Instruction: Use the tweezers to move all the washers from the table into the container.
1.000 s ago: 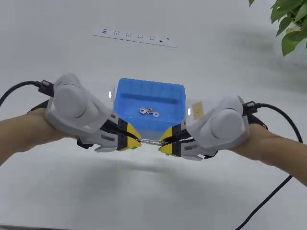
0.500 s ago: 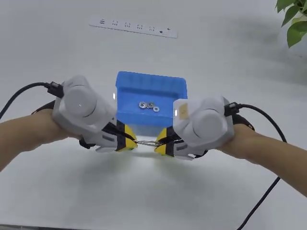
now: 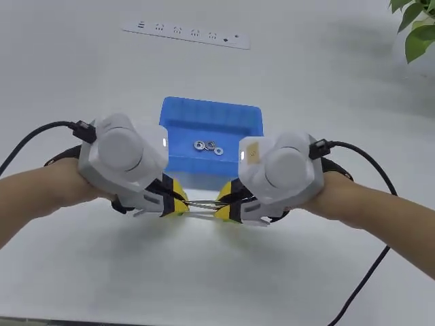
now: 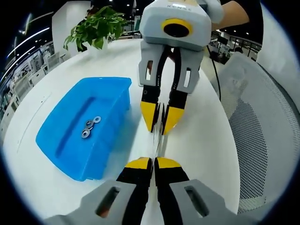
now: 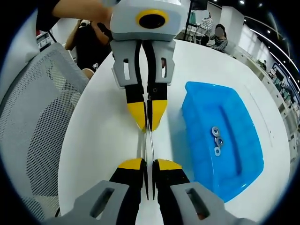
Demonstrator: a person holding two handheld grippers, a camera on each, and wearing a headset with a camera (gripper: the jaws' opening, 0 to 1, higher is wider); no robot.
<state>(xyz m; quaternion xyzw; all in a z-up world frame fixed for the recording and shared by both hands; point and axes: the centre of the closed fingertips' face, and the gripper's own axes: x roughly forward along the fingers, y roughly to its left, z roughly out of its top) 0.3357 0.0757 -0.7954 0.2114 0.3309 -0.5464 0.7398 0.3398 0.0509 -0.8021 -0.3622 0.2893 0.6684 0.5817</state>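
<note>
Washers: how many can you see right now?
3 washers, bunched together on the floor of the blue container. Others could be hidden on the table under the left gripper or right gripper.

Nothing legible anywhere (lettering (image 4: 180, 6) atop the right gripper (image 4: 158, 127) is blurred).

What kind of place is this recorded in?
Probably an open-plan office or a lab rather than a workshop. A mesh office chair stands by the white table, a potted plant sits at its edge, and a power strip lies on it.
</note>
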